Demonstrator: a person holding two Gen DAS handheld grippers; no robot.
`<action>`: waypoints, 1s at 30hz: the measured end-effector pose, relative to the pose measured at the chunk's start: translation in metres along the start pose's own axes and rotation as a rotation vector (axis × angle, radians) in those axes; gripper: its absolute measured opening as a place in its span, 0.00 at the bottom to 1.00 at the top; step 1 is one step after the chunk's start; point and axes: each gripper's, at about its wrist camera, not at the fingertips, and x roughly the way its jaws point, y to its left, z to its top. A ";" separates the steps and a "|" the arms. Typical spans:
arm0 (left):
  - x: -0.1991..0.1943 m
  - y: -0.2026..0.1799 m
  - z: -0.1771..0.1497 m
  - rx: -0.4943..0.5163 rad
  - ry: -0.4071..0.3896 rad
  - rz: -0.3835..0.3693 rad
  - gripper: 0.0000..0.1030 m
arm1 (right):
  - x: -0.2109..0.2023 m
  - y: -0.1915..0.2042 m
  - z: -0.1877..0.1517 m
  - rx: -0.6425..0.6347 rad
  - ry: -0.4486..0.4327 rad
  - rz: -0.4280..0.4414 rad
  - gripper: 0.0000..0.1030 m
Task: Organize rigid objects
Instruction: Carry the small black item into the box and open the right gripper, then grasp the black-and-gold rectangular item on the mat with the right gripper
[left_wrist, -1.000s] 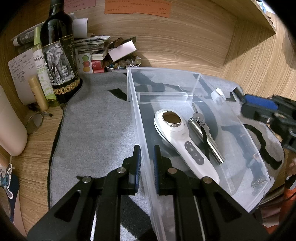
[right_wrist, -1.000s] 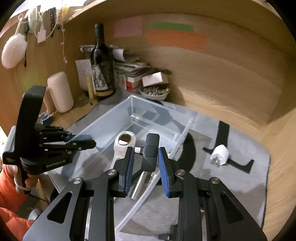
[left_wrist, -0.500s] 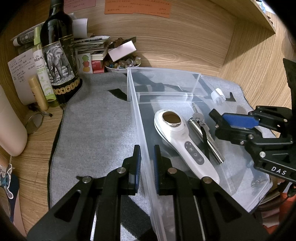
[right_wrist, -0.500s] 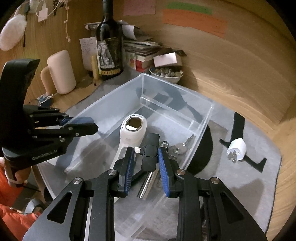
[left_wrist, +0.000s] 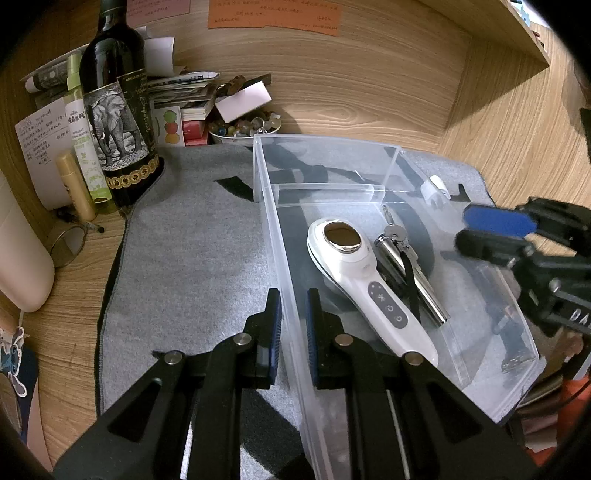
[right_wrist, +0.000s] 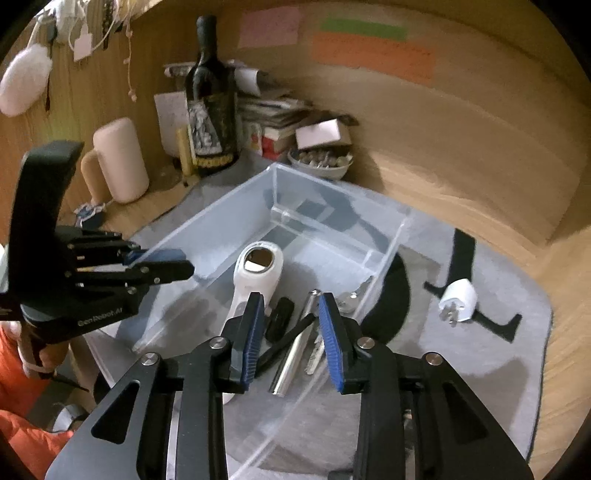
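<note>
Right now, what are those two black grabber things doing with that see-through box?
A person is tidying small things into the clear plastic box. The left gripper pinches the box's side wall to steady it. The right gripper hangs open above the box, empty. Inside lie a white handheld device, a small black object and keys. A white plug sits outside on the mat.

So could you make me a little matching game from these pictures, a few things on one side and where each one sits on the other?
Things:
1. white handheld device
2. white plug adapter
3. wine bottle
4. left gripper

Places:
A. on the grey mat, outside the bin
B. astride the clear bin's side wall
C. lying inside the clear bin
D. standing at the mat's back corner, by the wooden wall

Pairs: 1-C, 2-A, 3-D, 4-B
</note>
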 end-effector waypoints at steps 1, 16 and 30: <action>0.000 0.000 0.000 0.000 0.000 0.000 0.11 | -0.004 -0.002 0.000 0.004 -0.009 -0.006 0.27; 0.000 0.000 0.000 0.000 -0.001 0.000 0.11 | -0.058 -0.054 -0.029 0.126 -0.058 -0.171 0.35; 0.000 0.000 0.000 0.001 0.000 0.001 0.11 | -0.002 -0.079 -0.101 0.230 0.209 -0.166 0.36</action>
